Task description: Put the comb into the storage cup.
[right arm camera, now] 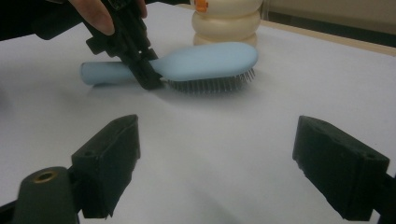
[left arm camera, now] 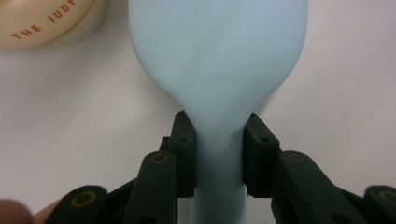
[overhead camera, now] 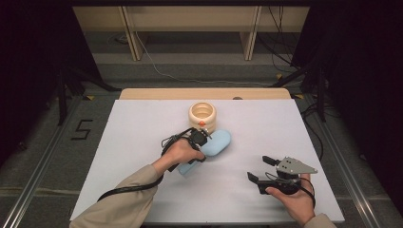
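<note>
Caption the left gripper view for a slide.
Left gripper clamps the neck of a pale blue hairbrush lying bristles-down on the white table.

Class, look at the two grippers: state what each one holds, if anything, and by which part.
The left gripper grips the light blue hairbrush at the neck, where handle meets head. The right gripper stands open, holding nothing.

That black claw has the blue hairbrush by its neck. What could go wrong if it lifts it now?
1. The left gripper has its jaws shut on the hairbrush at the narrow neck, with the wide head out in front, so the brush may tip or twist in the grip.
2. The cream stacked-ring container stands right beside the brush head; a swing could knock it.
3. The bristles face down on the table and could drag if the brush is slid.
</note>
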A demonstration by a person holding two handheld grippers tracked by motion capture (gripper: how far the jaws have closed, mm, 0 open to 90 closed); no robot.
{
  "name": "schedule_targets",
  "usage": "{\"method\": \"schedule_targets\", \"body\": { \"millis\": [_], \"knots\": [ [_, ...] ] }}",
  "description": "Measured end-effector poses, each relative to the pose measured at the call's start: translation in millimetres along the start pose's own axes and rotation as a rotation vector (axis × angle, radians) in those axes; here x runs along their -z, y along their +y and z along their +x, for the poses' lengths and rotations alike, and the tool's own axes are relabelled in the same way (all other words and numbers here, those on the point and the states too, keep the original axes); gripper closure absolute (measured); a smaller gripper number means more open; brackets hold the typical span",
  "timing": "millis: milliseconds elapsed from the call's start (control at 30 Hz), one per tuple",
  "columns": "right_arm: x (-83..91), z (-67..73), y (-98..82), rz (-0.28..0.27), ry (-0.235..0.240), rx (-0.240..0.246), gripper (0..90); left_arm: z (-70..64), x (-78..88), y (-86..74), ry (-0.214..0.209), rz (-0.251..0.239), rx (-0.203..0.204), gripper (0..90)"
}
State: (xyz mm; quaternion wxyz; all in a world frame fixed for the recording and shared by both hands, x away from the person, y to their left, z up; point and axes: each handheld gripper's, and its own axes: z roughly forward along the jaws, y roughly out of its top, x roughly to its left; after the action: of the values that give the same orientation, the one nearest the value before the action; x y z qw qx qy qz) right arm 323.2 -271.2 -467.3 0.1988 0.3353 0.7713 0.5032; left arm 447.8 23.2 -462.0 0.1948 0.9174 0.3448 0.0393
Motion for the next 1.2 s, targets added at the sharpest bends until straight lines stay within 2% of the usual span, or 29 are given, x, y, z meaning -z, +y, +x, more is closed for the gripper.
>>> {"method": "schedule_targets", "body": {
  "millis": [167, 533, 767, 1200],
  "knots": [
    [-0.1, 0.4, 0.0, 0.002, 0.001, -0.001, 15.9, -0.7, 1.4, -1.7, -0.011, -0.008, 0.01, 69.2],
    [-0.7, 0.6, -0.3, 0.003, 0.002, 0.0, 15.9, 0.2, 9.3, -13.2, -0.034, -0.071, 0.053, 69.2],
    [-1.2, 0.8, -0.5, 0.008, 0.0, -0.002, 15.9, -0.3, 19.1, -22.7, -0.033, -0.134, 0.087, 69.2],
    [-2.1, 1.9, -0.4, 0.011, 0.002, 0.004, 15.9, -2.5, 30.6, -44.1, -0.014, -0.247, 0.122, 69.3]
  ]
}}
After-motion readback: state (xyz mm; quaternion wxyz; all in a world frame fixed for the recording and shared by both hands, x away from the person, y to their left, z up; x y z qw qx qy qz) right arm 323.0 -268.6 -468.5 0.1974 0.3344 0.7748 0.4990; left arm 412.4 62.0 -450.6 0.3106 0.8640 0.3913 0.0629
